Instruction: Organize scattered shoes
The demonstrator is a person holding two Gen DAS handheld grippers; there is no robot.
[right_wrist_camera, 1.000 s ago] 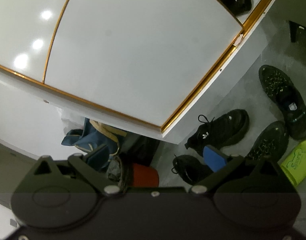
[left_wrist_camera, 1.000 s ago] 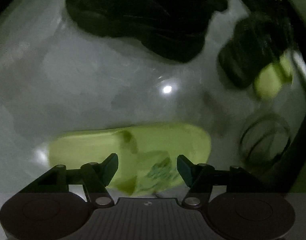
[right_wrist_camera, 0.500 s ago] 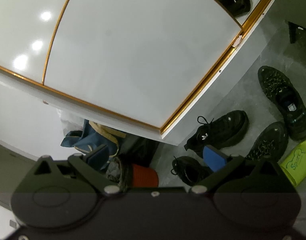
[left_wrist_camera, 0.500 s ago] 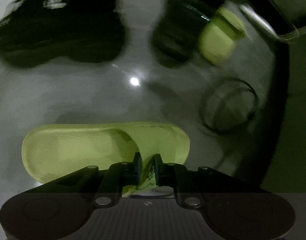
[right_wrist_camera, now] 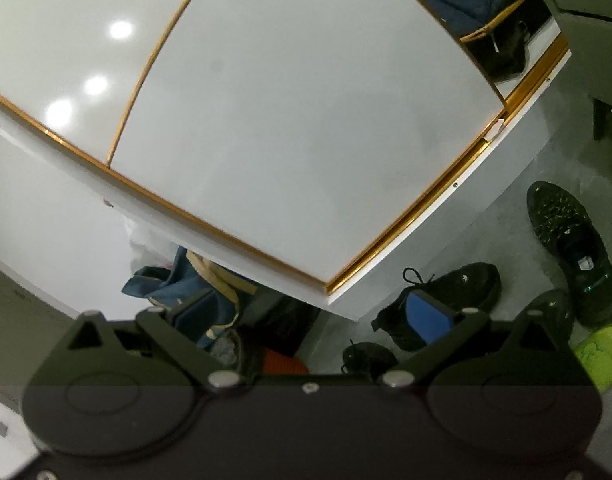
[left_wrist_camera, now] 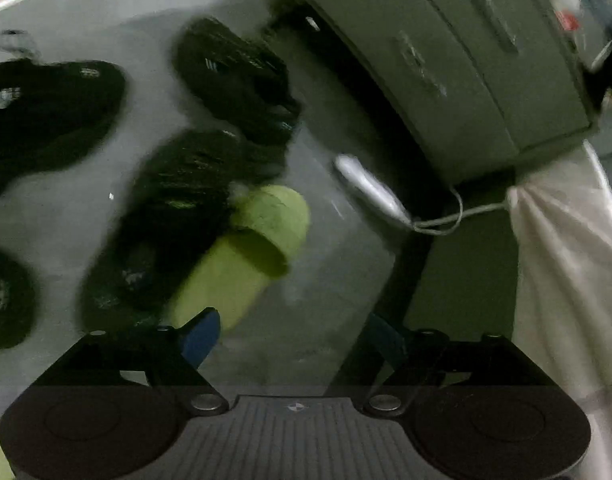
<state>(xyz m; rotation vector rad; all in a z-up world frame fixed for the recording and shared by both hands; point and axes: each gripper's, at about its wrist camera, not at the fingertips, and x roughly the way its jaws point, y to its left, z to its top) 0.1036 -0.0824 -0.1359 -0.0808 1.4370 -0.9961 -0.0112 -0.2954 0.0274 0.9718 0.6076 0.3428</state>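
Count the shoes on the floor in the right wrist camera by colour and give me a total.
Black sneakers: 4
Lime-green slipper: 1
Total: 5 shoes

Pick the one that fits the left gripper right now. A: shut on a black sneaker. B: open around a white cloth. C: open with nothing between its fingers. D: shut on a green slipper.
C: the left gripper has its fingers spread wide with only floor between them; the green slipper lies ahead beside a black sneaker.
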